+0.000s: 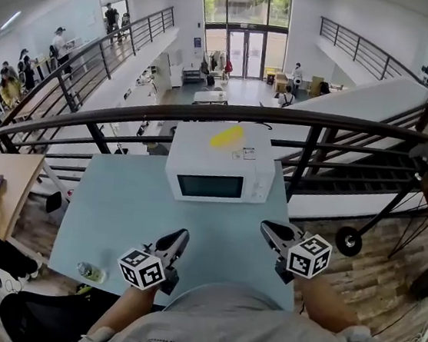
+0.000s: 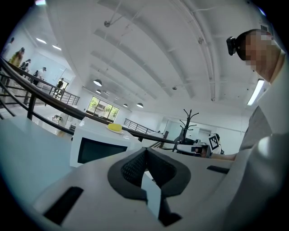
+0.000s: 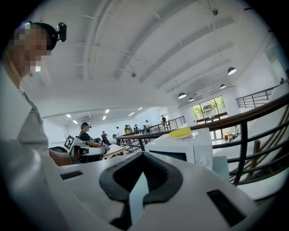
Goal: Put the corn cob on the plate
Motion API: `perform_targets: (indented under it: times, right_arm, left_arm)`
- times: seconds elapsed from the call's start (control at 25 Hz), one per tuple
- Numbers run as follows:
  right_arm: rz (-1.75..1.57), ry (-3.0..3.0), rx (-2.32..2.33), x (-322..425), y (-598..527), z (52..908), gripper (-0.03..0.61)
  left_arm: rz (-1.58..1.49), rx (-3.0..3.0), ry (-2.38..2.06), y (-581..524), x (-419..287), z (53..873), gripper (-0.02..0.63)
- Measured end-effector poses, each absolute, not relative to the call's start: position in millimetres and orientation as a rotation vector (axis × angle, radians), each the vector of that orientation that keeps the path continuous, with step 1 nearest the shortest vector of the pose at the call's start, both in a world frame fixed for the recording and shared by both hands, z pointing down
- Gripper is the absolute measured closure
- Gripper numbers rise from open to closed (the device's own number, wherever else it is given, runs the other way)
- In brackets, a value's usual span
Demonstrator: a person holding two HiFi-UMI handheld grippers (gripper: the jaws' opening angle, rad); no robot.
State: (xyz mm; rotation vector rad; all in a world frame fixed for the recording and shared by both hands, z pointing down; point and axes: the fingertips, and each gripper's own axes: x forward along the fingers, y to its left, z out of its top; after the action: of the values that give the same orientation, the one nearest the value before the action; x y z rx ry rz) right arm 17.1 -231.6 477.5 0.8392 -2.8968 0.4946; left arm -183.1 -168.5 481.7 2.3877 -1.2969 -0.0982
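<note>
A yellow object, which looks like the corn cob [image 1: 227,136], lies on top of the white microwave [image 1: 221,175] at the far side of the light blue table [image 1: 108,215]. It also shows as a yellow lump on the microwave in the left gripper view [image 2: 114,127] and the right gripper view [image 3: 179,132]. I see no plate clearly. My left gripper [image 1: 181,236] hovers over the table's near edge, jaws shut and empty [image 2: 144,152]. My right gripper [image 1: 270,229] hangs level with it at the right, also shut and empty [image 3: 142,155]. Both point towards the microwave.
A small bottle [image 1: 90,272] lies at the table's near left corner. A dark railing [image 1: 206,113] runs just behind the microwave, with an open hall below. A wooden table [image 1: 12,184] with seated people is at the left, and a wheeled stand [image 1: 348,241] at the right.
</note>
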Motion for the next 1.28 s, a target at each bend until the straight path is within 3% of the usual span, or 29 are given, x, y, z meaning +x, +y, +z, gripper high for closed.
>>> perform_targets:
  times: [1.28]
  right_arm:
    - [0.5, -2.89, 0.833, 18.1, -232.2, 477.5, 0.561]
  left_arm:
    - [-0.091, 2.408, -1.254, -172.4, -175.2, 480.7, 0.595]
